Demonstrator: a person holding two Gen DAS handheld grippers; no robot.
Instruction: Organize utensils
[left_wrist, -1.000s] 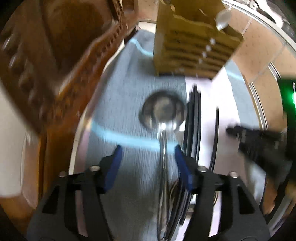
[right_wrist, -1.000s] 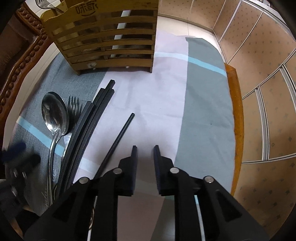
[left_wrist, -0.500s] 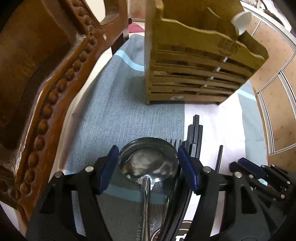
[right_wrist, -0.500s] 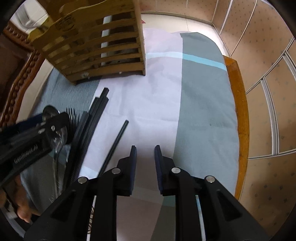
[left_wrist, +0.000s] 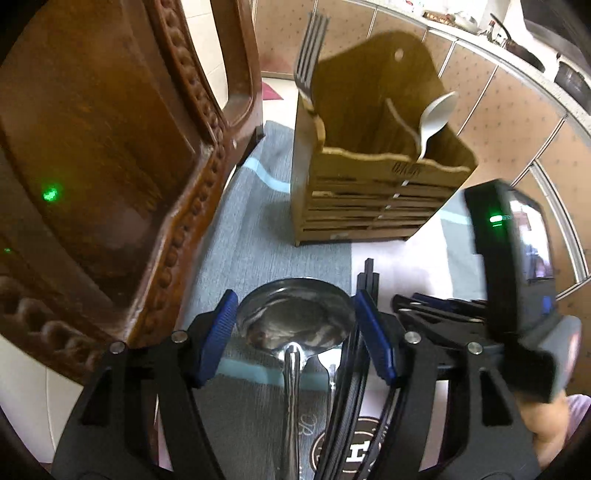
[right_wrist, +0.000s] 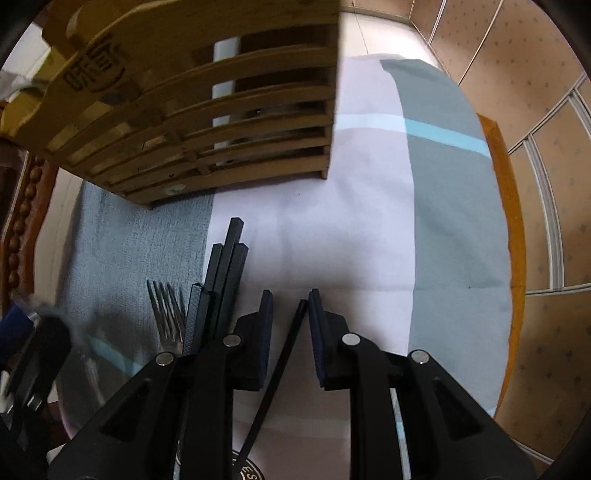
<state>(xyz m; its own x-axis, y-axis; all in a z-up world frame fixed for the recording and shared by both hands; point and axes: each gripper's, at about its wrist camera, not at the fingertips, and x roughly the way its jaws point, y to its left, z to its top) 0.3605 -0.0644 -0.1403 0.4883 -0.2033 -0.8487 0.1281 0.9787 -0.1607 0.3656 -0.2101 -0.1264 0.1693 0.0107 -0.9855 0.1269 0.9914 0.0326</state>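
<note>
Wooden utensil holder (right_wrist: 207, 122), slatted, stamped with Chinese characters; white spoon (left_wrist: 436, 118) and fork (left_wrist: 312, 44) inside. Left gripper (left_wrist: 293, 317): grasping metal spoon (left_wrist: 291, 321) by its bowl. Right gripper (right_wrist: 291, 317): unclenched, straddling one black chopstick (right_wrist: 280, 369). Cloth logo (left_wrist: 354, 454): illegible.

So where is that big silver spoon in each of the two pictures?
Left wrist view: the metal spoon sits bottom centre, its bowl between the left gripper's blue pads.
Right wrist view: not clearly in it; the lower left is blurred.
Shared landmark: the wooden utensil holder.
</note>
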